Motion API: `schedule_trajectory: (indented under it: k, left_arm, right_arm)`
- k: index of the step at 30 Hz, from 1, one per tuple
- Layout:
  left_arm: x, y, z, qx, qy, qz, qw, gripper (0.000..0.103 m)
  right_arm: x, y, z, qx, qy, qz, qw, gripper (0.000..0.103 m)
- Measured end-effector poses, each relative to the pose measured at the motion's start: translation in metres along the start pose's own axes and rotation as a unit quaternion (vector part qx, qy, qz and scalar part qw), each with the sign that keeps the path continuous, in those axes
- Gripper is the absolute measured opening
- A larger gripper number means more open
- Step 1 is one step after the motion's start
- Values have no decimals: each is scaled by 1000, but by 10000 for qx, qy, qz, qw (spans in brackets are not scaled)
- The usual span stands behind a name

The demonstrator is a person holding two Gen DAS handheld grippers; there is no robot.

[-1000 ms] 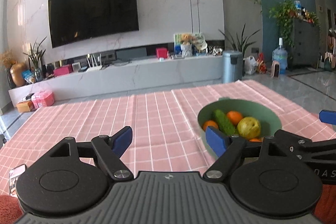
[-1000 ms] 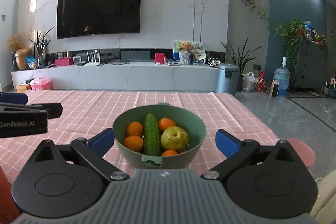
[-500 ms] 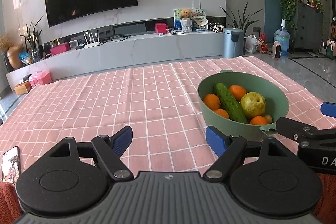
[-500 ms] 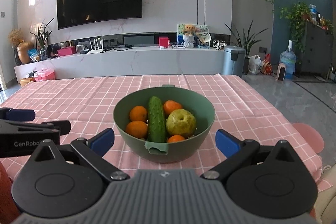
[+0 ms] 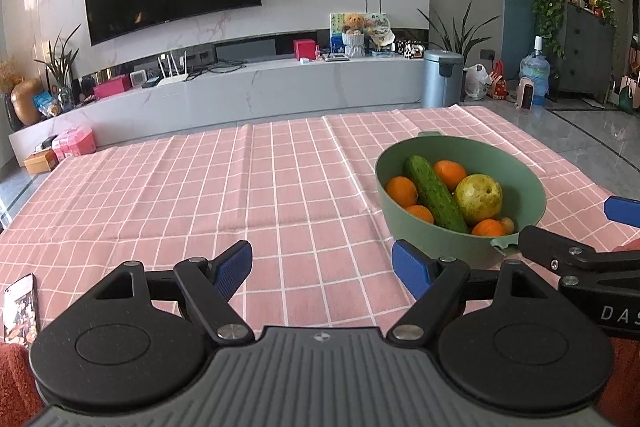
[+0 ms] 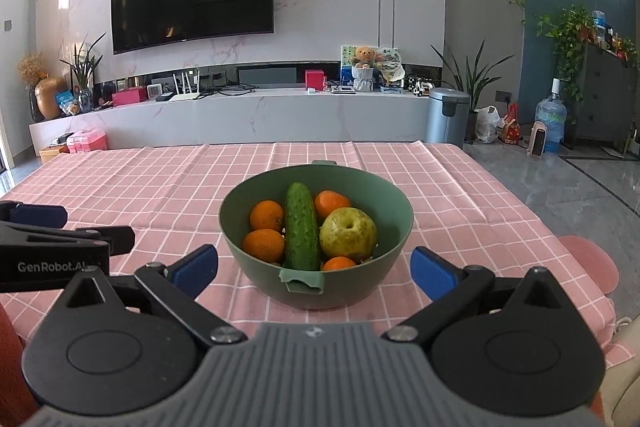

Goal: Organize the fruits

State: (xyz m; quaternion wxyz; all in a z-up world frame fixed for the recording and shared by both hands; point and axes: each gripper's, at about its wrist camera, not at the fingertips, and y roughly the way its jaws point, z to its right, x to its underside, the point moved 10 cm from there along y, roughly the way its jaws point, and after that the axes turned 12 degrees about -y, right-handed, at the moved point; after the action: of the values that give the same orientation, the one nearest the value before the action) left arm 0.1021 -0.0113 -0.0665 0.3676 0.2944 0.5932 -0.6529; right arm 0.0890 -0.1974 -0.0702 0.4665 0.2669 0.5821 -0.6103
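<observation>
A green bowl (image 6: 392, 195) stands on the pink checked tablecloth (image 6: 160, 195). It holds a cucumber (image 6: 302, 227), a yellow-green pear (image 6: 348, 233) and several oranges (image 6: 267, 215). My right gripper (image 6: 314, 269) is open and empty, its jaws spread just in front of the bowl's near rim. In the left wrist view the bowl (image 5: 532, 195) sits to the right, with the cucumber (image 5: 434, 193) and pear (image 5: 480, 197) inside. My left gripper (image 5: 322, 269) is open and empty over bare cloth, left of the bowl.
A phone (image 5: 20, 307) lies on the cloth at the near left edge. The table's right edge (image 6: 560, 227) drops to the floor, with a pink stool (image 6: 590, 261) beside it. A TV wall and low cabinet stand behind.
Both grippers have risen and tilted down, so more of the table and the bowl's inside shows. The fruit has not moved. Both grippers stay open.
</observation>
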Motion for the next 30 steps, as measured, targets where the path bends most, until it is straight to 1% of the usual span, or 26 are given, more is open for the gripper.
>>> schedule_trajectory:
  k: [30]
  left_arm:
    - [-1,-1,-2,-80,-45,-25,10000,93]
  right_arm:
    - [1,2,-1,-98,-13,-22,9999,98]
